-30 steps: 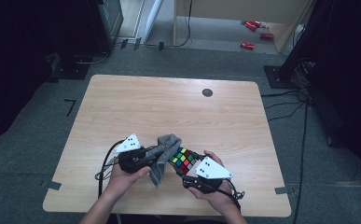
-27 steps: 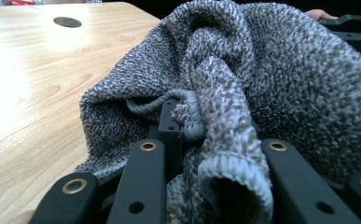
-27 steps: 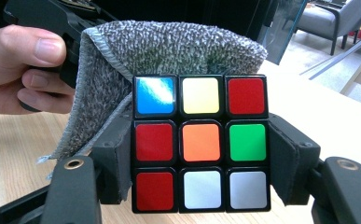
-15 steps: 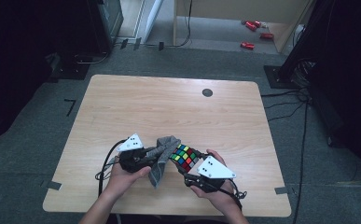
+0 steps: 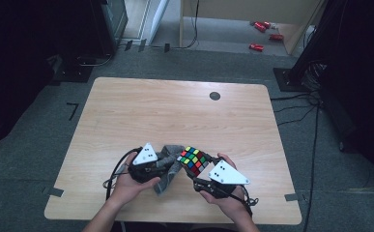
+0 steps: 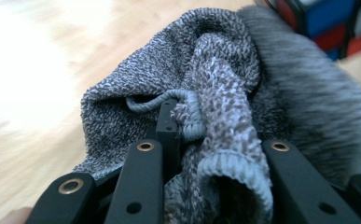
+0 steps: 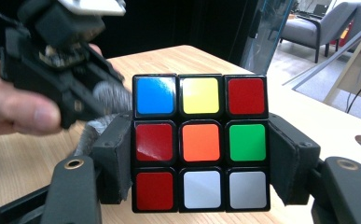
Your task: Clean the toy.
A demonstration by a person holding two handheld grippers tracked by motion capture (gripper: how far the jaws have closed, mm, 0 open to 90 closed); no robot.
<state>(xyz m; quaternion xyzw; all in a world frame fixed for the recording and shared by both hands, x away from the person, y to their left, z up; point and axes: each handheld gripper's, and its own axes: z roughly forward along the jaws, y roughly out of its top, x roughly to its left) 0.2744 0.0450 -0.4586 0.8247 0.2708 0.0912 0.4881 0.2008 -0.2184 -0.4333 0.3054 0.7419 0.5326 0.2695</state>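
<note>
Near edge of wooden table, centre. Left gripper pinching grey knitted cloth, jaws pressed nearly together on a bunched fold. Right gripper clamped on puzzle cube, pads flat against its left and right sides. Cube raised just right of cloth, touching it. Compared with earlier frames: both hands in almost unchanged positions, grips unchanged, cube tilted slightly differently.
</note>
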